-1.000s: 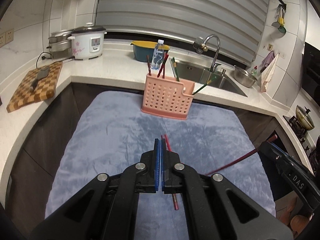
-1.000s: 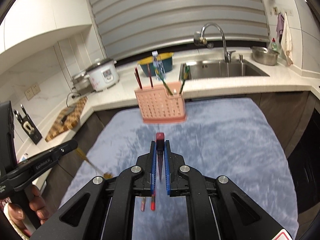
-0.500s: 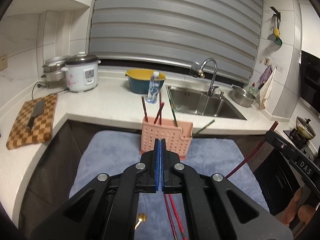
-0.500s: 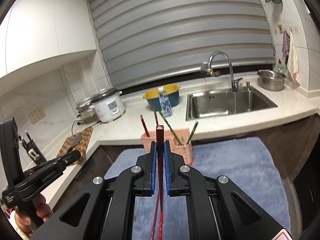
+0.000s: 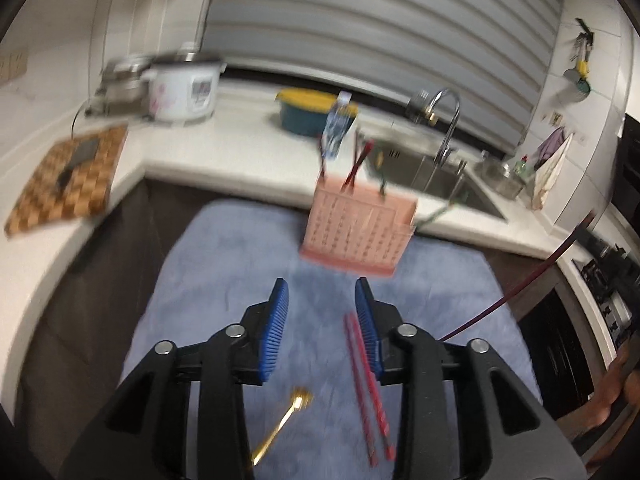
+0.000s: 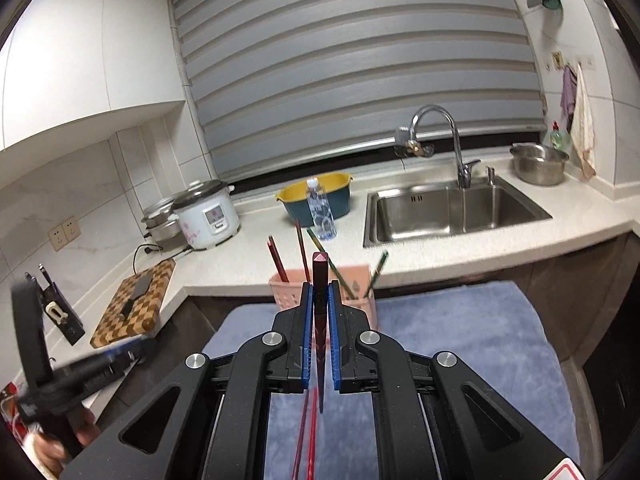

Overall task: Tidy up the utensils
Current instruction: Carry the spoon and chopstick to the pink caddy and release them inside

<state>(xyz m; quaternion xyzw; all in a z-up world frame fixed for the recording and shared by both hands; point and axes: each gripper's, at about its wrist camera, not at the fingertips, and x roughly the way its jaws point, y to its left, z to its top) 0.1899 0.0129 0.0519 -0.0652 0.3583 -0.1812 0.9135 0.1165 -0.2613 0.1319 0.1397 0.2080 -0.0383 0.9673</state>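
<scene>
My left gripper [image 5: 321, 296] is spread wide above the mat [image 5: 224, 264]. My right gripper [image 6: 320, 296] pinches a dark red chopstick [image 6: 320, 280] before the pink basket [image 6: 362, 280].

A blue-grey cloth [image 5: 224, 264] is covering the table, and a pink utensil basket [image 5: 356, 236] is standing on it at the far edge, next to the white counter [image 5: 248, 156]. Nearer than the basket, two red chopsticks [image 5: 370, 384] are lying side by side on the cloth, and a gold spoon [image 5: 282, 424] is lying just left of them. On the counter behind the basket, a checkered cutting board [image 6: 134, 308], a rice cooker [image 6: 206, 216] and a water bottle [image 6: 320, 210] are resting.
</scene>
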